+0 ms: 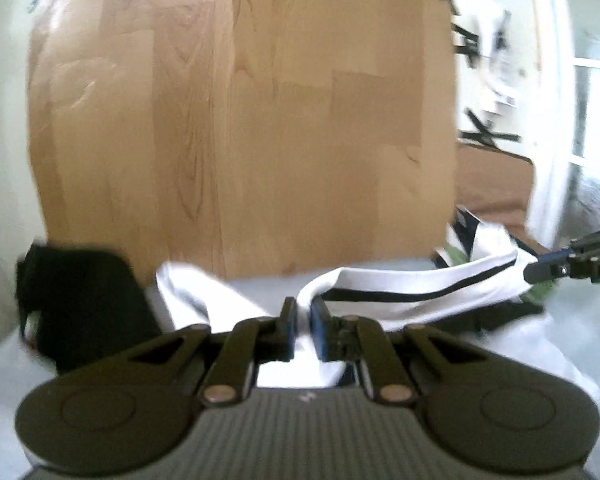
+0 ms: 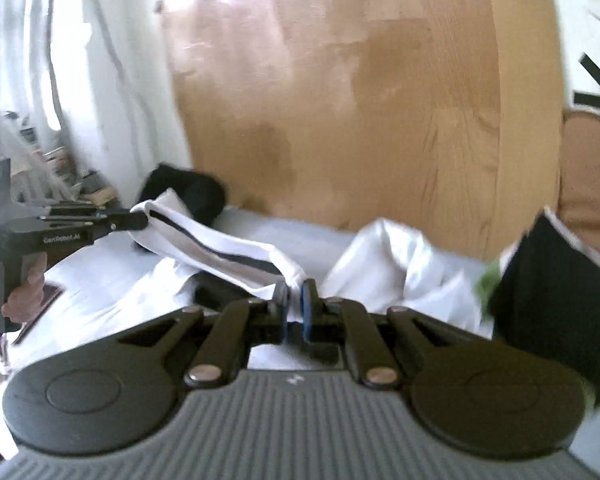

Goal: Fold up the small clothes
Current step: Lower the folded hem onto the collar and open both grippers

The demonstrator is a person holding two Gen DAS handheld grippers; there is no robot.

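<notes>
A white garment with a black stripe (image 1: 412,294) hangs stretched between my two grippers above a white cloth-covered surface (image 1: 540,344). My left gripper (image 1: 303,308) is shut on one end of it. My right gripper (image 1: 534,270) shows at the right edge of the left wrist view, pinching the other end. In the right wrist view the right gripper (image 2: 295,292) is shut on the white striped garment (image 2: 228,252), and the left gripper (image 2: 140,220) holds its far end at the left. Both views are blurred.
A black garment (image 1: 80,304) lies at the left of the surface. A dark folded garment with a green piece (image 2: 548,292) stands at the right. More white cloth (image 2: 388,256) is bunched ahead. A large wooden board (image 1: 240,120) stands behind. White curtains (image 2: 60,80) hang at the left.
</notes>
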